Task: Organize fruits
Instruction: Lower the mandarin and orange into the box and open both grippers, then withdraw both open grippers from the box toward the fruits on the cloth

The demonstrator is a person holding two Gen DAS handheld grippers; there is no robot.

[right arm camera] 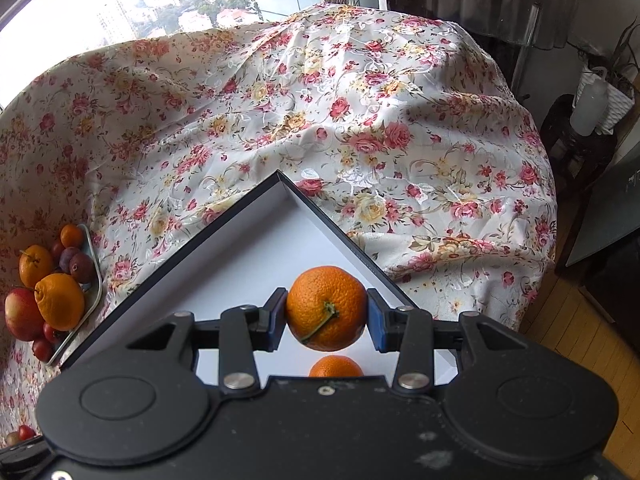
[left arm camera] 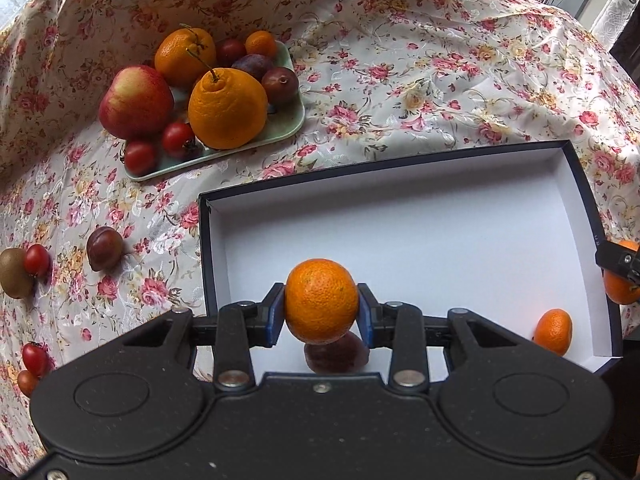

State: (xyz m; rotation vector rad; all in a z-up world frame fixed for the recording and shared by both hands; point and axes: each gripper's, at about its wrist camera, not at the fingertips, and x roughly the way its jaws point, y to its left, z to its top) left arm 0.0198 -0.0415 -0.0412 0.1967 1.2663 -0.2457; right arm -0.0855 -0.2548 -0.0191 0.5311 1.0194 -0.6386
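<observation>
Left wrist view: a mandarin [left arm camera: 321,301] is clamped between the blue pads of the left gripper [left arm camera: 321,312], low in the frame centre, over the near part of the white box [left arm camera: 400,216]. A dark plum [left arm camera: 335,354] is seen directly beneath it and another mandarin [left arm camera: 553,331] at lower right. In the right wrist view, the right gripper [right arm camera: 326,314] is closed on a stemmed mandarin [right arm camera: 326,307], held over the box's right corner with a mandarin [right arm camera: 335,366] below. Each release is judged to be straight down, the left nearer the plum.

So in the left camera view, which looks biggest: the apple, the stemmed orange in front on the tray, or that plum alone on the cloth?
1. Stemmed orange and apple: too alike to rank.
2. Lone plum: clearly smallest.
</observation>
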